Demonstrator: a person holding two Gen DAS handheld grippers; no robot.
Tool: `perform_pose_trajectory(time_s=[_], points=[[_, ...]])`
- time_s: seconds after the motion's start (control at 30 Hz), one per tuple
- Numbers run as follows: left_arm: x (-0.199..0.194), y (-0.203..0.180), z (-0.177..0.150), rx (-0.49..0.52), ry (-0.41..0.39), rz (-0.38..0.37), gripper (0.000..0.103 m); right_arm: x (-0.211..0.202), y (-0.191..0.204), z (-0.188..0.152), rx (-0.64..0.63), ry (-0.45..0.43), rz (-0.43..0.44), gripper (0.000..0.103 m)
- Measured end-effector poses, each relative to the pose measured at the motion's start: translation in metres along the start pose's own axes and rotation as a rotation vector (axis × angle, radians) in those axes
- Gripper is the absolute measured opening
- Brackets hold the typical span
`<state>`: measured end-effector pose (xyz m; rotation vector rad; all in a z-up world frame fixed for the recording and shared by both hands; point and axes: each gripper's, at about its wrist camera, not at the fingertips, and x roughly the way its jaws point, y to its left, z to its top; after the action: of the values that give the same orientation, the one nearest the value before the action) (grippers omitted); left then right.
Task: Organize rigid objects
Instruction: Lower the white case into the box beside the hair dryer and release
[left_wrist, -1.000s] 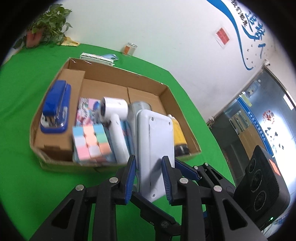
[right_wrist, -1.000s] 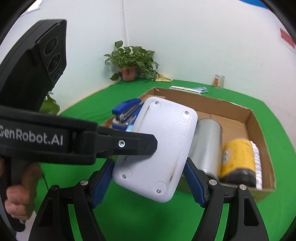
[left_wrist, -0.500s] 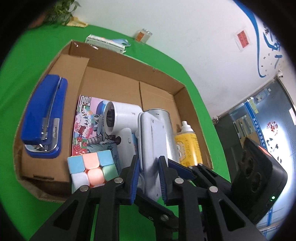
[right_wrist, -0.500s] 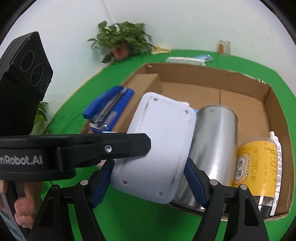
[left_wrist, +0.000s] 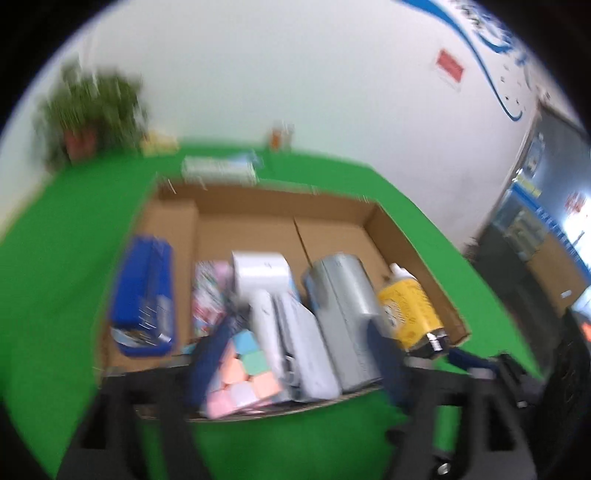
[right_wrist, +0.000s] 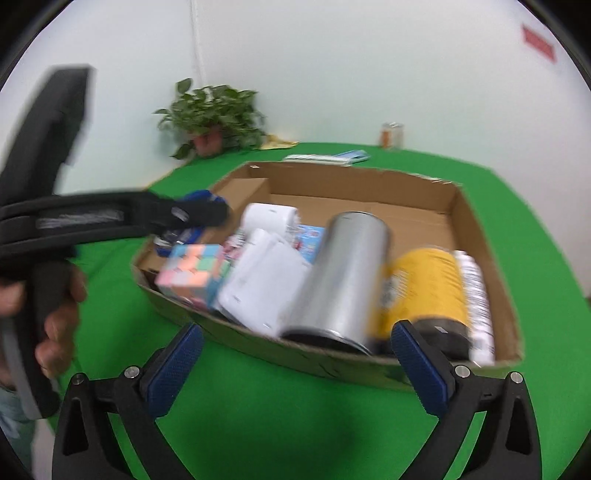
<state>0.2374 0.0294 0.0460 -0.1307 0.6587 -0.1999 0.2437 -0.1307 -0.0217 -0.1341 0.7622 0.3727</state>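
Observation:
A cardboard box (left_wrist: 406, 240) (right_wrist: 476, 229) on the green table holds a blue stapler (left_wrist: 146, 291), a pastel cube (left_wrist: 240, 373) (right_wrist: 192, 266), a white hair dryer (left_wrist: 262, 273) (right_wrist: 269, 218), a silver can (left_wrist: 347, 295) (right_wrist: 343, 273) and a yellow bottle (left_wrist: 410, 310) (right_wrist: 424, 291). The white flat device (left_wrist: 306, 343) (right_wrist: 269, 288) stands on edge in the box between hair dryer and can. My left gripper (left_wrist: 291, 365) is open at the box's front edge, blurred. My right gripper (right_wrist: 295, 369) is open and empty in front of the box.
A potted plant (right_wrist: 214, 118) stands at the table's far corner. A flat packet (right_wrist: 328, 157) and a small jar (right_wrist: 391, 134) lie behind the box. The left gripper's body and the hand (right_wrist: 55, 295) holding it are at the left of the right wrist view.
Both grippers let go of the white device, which now rests in the box. Both have opened wide and pulled back from the box.

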Motion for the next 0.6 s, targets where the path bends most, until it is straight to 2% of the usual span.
perform_pose_trajectory(time_s=[0.03,0.1,0.2,0.33,0.6], points=[[-0.011,-0.004,-0.007,0.022,-0.062,0.04,0.093,-0.004,0.0,-0.005,0.01,-0.013,-0.029,0.103],[-0.023,-0.009,-0.017,0.045,-0.108,0.072,0.093,-0.011,-0.003,-0.011,0.045,-0.034,-0.067,0.103],[-0.03,-0.009,-0.03,0.028,-0.106,0.096,0.093,-0.019,-0.007,-0.02,0.077,-0.037,-0.119,0.103],[-0.036,-0.01,-0.043,0.003,-0.096,0.116,0.093,-0.022,-0.013,-0.031,0.095,-0.02,-0.137,0.103],[-0.054,-0.014,-0.047,-0.015,-0.109,0.161,0.093,-0.043,-0.008,-0.039,0.078,-0.065,-0.158,0.102]])
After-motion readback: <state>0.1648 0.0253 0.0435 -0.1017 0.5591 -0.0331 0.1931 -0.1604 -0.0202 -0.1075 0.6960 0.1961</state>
